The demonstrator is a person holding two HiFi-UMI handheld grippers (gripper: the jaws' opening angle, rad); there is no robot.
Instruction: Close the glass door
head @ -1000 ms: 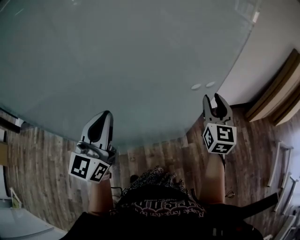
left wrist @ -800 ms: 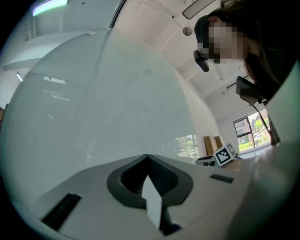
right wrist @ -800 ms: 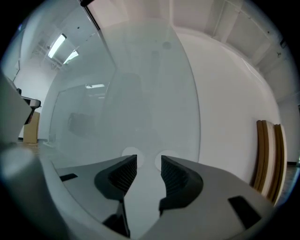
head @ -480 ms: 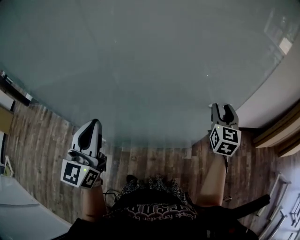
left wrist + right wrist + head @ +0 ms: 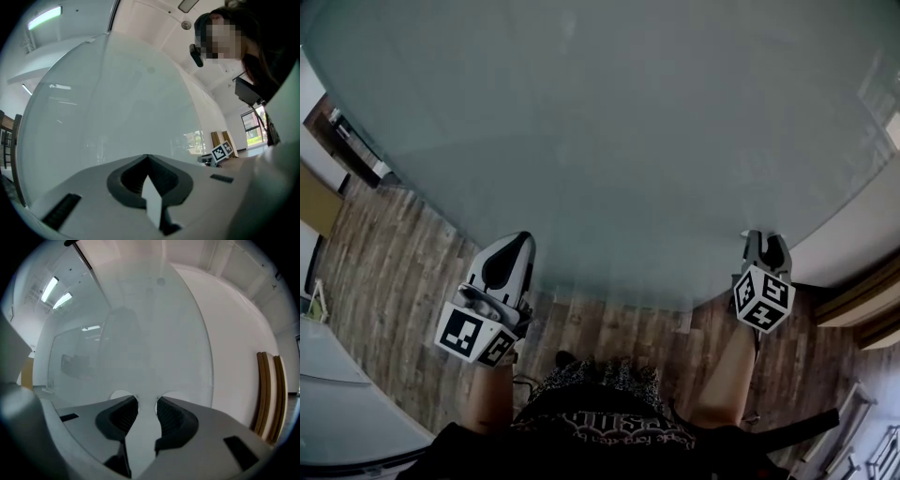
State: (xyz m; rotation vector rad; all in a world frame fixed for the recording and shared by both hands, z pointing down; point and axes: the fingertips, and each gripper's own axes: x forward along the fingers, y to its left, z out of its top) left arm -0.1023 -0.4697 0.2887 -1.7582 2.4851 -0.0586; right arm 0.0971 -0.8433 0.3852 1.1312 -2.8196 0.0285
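Note:
The frosted glass door (image 5: 600, 141) fills the upper head view and stands right in front of both grippers (image 5: 117, 108) (image 5: 140, 333). My left gripper (image 5: 523, 240) points level at the pane with its jaws shut tip to tip (image 5: 147, 157) and nothing in them. My right gripper (image 5: 766, 239) is up against the glass near the door's right edge. Its jaws (image 5: 146, 400) are closing, with a gap still between them and nothing in it. Two round white discs (image 5: 120, 395) (image 5: 177, 394) on the pane show just past its fingertips.
Wood plank floor (image 5: 394, 281) runs under the door. A white wall (image 5: 853, 244) stands to the right, with tan wooden boards (image 5: 267, 390) leaning against it. Dark furniture (image 5: 356, 150) is at far left. The person's patterned top (image 5: 609, 412) fills the bottom.
The glass now reaches further right in the head view and the white wall strip has narrowed. The right gripper sits lower and further right. The left gripper dipped left, then came back.

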